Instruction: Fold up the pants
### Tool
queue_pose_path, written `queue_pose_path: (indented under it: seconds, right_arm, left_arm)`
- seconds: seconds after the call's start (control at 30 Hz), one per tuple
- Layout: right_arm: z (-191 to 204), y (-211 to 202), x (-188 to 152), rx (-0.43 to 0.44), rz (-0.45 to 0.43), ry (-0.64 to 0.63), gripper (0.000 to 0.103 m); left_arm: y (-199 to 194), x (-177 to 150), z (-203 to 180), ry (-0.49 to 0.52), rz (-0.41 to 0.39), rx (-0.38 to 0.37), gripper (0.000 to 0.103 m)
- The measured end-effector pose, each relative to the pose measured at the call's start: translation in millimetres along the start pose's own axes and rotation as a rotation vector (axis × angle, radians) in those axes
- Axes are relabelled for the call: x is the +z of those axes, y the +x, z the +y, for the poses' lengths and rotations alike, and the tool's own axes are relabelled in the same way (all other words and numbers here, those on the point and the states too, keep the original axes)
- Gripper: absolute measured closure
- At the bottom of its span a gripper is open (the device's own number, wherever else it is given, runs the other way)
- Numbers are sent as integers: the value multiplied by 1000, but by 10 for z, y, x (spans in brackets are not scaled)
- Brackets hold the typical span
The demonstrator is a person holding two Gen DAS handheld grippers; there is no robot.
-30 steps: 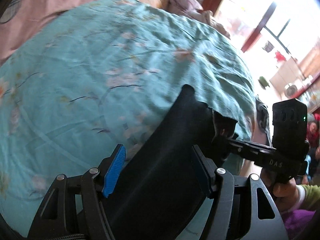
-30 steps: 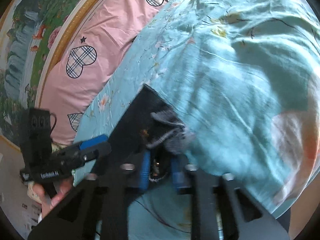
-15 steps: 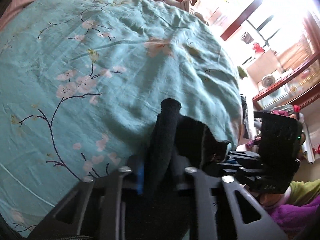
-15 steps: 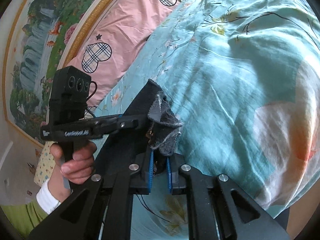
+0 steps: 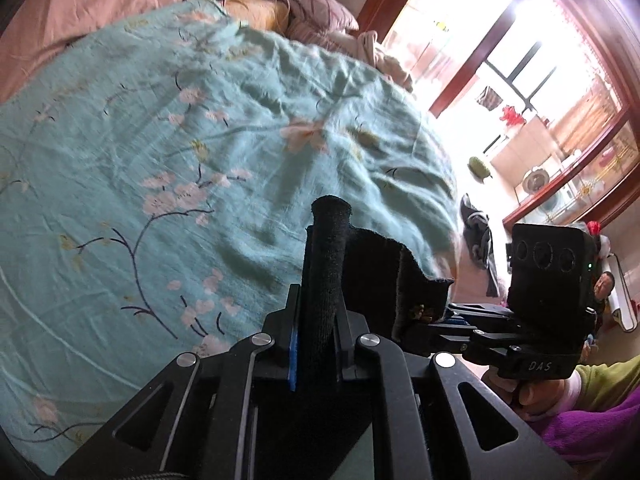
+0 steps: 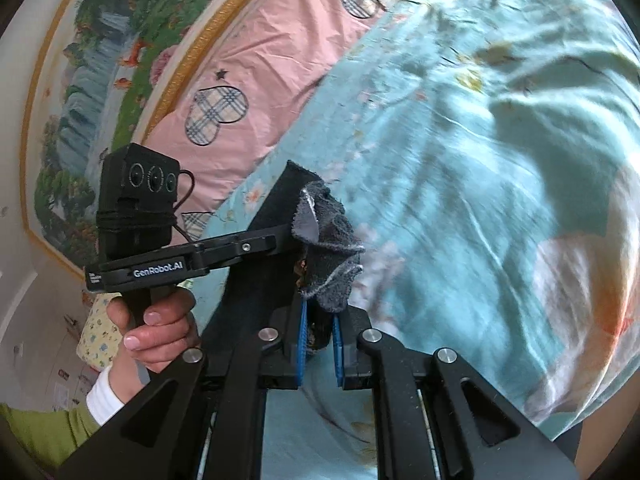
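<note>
Jaws of both grippers still pinching black pants [image 5: 326, 264], lifted higher over bedspread [image 5: 160, 152]

A bed [image 5: 120, 288] under a teal floral sheet [image 6: 480, 160]; pink pillows [image 6: 256, 80] at its head.

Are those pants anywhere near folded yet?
Not yet. Done: both grippers have clamped the black pants. In hand: the left gripper and right gripper hold an edge up over the teal bedspread. Left: laying them down and folding.
</note>
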State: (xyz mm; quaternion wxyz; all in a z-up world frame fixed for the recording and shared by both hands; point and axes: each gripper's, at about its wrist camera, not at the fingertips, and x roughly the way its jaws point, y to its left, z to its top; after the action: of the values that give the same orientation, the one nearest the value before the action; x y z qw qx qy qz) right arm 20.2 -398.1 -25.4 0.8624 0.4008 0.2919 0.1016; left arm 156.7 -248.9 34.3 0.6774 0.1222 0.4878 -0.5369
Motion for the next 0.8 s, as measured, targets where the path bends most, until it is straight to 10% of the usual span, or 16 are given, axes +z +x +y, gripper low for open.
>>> queue_pose_path:
  seconds: [0.8]
  right_arm:
    - [1237,715,-165,395,201,-192,91]
  left_arm:
    - [-1499,-1182,362,-211,-345,71,92]
